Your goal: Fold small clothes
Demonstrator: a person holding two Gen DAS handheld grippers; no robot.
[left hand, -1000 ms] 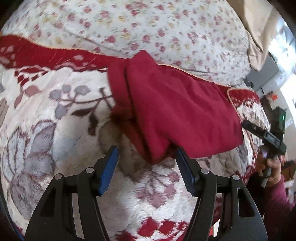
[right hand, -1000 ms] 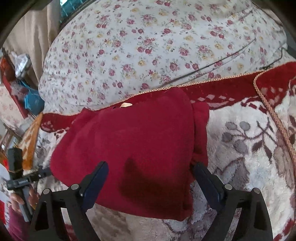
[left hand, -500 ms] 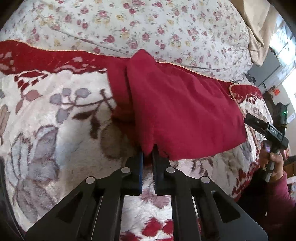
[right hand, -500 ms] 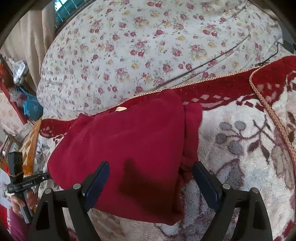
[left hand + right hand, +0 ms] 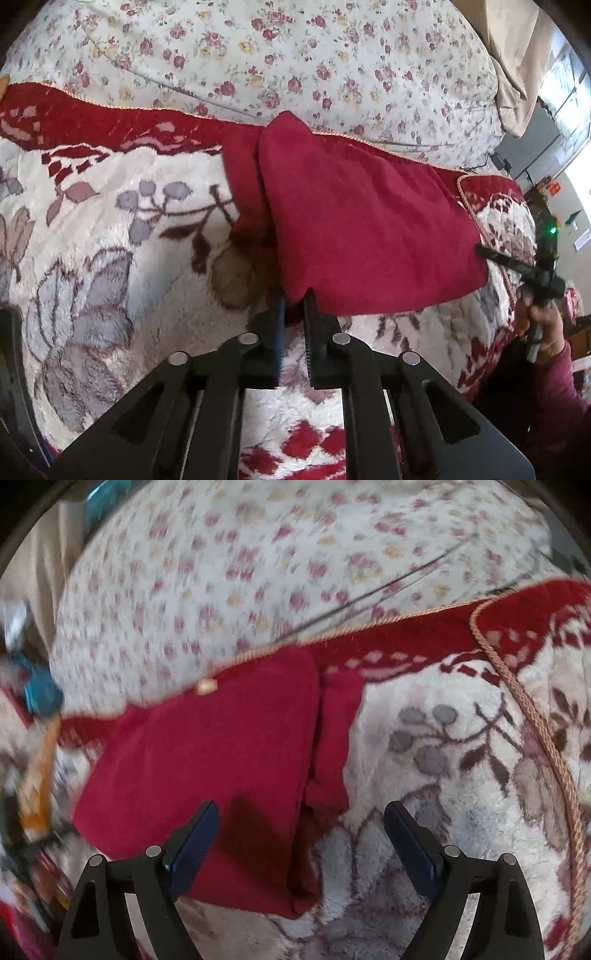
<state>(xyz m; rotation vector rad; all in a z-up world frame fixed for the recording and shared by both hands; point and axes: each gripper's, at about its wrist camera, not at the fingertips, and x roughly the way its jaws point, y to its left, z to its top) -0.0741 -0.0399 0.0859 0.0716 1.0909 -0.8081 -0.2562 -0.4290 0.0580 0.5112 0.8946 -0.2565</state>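
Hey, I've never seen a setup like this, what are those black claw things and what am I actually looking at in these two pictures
Each black claw is a hand-held gripper: a person carries one in each hand, with a wide-angle camera on it looking along its two fingers. So one picture comes from the left tool and one from the right. Both look at a dark red garment partly folded on a plush flowered blanket, with a rose-print quilt behind. The left hand-held gripper is shut on the garment's near edge. The right hand-held gripper is open above the cloth, holding nothing.
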